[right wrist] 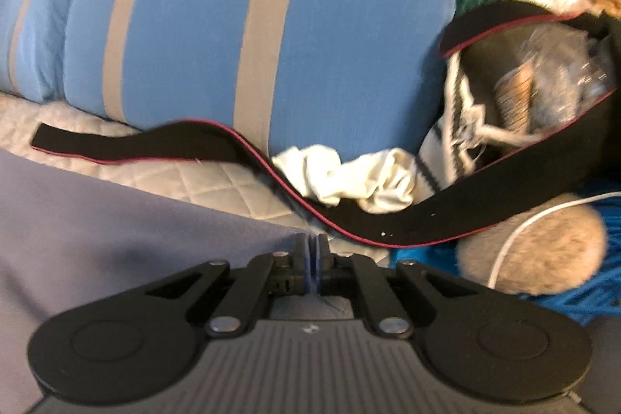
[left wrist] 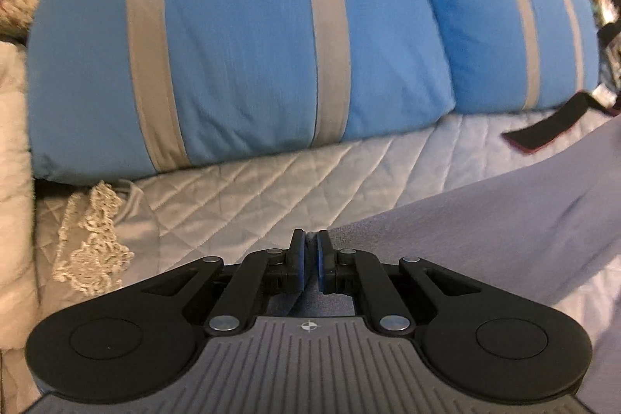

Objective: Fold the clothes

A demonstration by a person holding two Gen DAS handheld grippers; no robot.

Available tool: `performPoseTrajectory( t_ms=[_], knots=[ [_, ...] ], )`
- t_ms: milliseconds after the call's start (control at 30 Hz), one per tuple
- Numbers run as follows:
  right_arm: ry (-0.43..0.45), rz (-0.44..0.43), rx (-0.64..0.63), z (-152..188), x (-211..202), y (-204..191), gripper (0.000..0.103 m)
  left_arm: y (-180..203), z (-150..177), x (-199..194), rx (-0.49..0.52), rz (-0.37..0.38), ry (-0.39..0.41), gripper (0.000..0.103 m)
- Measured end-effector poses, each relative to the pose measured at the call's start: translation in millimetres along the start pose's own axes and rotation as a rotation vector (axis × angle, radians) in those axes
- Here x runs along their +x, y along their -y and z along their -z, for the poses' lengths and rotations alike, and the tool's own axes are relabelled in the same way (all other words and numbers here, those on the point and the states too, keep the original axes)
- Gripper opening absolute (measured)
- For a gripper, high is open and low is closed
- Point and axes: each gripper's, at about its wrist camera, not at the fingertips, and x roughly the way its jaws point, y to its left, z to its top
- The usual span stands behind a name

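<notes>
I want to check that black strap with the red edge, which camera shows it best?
The right wrist view: the black strap runs across the bed and up to a bag. The left wrist view catches only its end at the right edge.

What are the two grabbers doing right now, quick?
Left gripper: shut on the lavender cloth.
Right gripper: shut on the same lavender cloth.

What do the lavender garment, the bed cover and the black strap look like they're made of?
Lavender garment: smooth matte knit, probably jersey; soft folds, no sheen.
Bed cover: quilted satin-like fabric; diamond stitching, slight shine.
Black strap: flat woven or elastic webbing, matte, with red edging.
</notes>
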Motion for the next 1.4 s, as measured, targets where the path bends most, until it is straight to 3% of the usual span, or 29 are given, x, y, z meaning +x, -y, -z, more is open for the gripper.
performPoseTrajectory(
  t_ms=[200, 400, 800, 933, 1000, 1033, 1100, 1167, 1233, 1400],
  knots=[
    [0.069, 0.023, -0.017, 10, -72, -7, 0.003, 2, 16, -58, -0.066, 0.009, 0.113, 0.006],
    [0.119, 0.008, -0.027, 36, -147, -12, 0.003, 7, 48, -110, -0.123, 0.018, 0.165, 0.006],
    [0.06, -0.038, -0.044, 120, -211, -27, 0.003, 34, 122, -162, -0.167, 0.045, 0.108, 0.006],
    [0.01, -0.048, -0.101, 142, -214, -35, 0.003, 39, 138, -168, -0.168, 0.049, 0.06, 0.013],
    [-0.018, -0.037, -0.143, 150, -214, -41, 0.012, 39, 139, -173, -0.177, 0.043, 0.025, 0.028],
    [-0.022, -0.02, -0.165, 154, -215, -44, 0.031, 39, 137, -177, -0.179, 0.035, 0.015, 0.038],
    [-0.008, 0.008, -0.228, 158, -218, -47, 0.043, 41, 129, -187, -0.172, 0.02, 0.009, 0.047],
    [0.007, 0.037, -0.292, 162, -222, -50, 0.064, 46, 115, -198, -0.148, 0.015, 0.015, 0.059],
    [0.002, 0.059, -0.391, 167, -220, -54, 0.07, 53, 100, -207, -0.128, 0.013, 0.021, 0.065],
    [-0.036, 0.14, -0.693, 185, -203, -62, 0.073, 98, 52, -214, -0.056, 0.037, 0.023, 0.071]
  ],
)
